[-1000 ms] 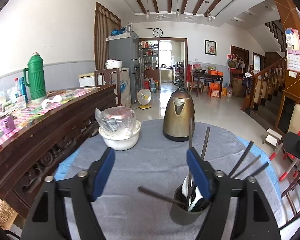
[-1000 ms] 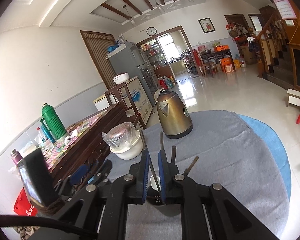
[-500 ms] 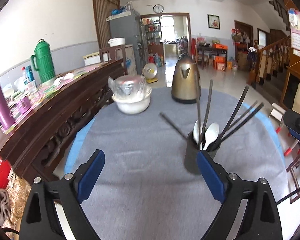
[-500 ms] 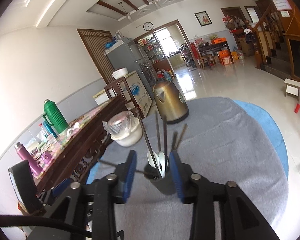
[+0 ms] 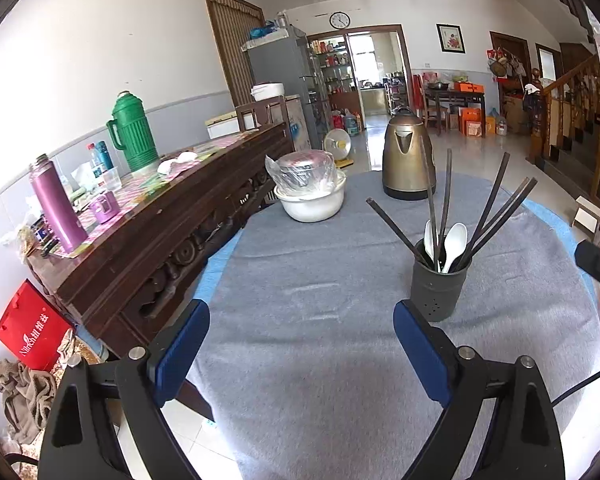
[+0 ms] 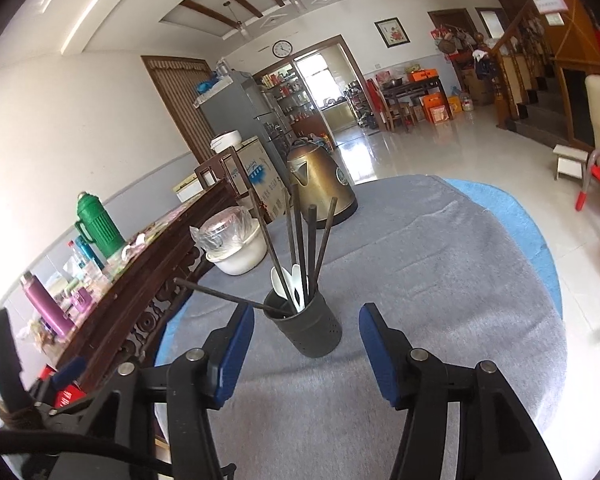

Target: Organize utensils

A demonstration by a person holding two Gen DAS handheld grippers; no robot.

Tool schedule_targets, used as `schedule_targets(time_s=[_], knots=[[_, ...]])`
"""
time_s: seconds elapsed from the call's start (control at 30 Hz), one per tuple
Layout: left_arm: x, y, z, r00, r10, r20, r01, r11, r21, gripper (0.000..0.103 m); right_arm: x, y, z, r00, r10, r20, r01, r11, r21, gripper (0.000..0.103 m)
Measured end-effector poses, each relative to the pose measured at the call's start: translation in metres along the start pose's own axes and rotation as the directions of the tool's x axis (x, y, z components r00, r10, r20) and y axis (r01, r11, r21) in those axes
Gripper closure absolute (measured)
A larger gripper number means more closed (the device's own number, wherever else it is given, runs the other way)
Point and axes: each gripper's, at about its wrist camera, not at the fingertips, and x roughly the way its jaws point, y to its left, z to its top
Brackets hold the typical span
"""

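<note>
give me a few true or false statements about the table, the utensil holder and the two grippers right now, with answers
1. The white spoons stand inside the utensil holder. True.
2. The kettle lies on its side. False: it stands upright.
3. The right hand-held gripper is clamped on a chopstick. False: it is open and holds nothing.
4. The left hand-held gripper is open. True.
5. The white bowl is stacked on the kettle. False: it sits on the table, apart from it.

We have both grippers back from the utensil holder (image 6: 306, 326). Our right gripper (image 6: 306, 354), earlier apparently pinching a chopstick (image 6: 278, 258), now gapes empty.
</note>
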Motion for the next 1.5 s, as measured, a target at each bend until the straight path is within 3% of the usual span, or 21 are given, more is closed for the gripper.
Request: schedule_targets(time_s=[0.23,0.53,1.5], knots=[[-0.022,0.009,-0.005,1.0,0.004,0.029,-0.003,1.0,-0.004,0.01,-0.008,0.006,-0.009,0.999,-0.011,-0.047,0.01,1.0,-0.024,0.043],[-0.043,0.019,-0.006,0.998,0.019,0.067,-0.018,1.0,-0.019,0.007,-0.029,0.015,-0.017,0.999,-0.02,-0.046,0.016,0.996,-0.084,0.043],[-0.043,0.038,-0.016,0.999,0.02,0.049,-0.017,0.999,-0.049,0.007,-0.051,0.038,-0.033,0.998,-0.057,0.017,0.059,0.984,-0.166,0.043]])
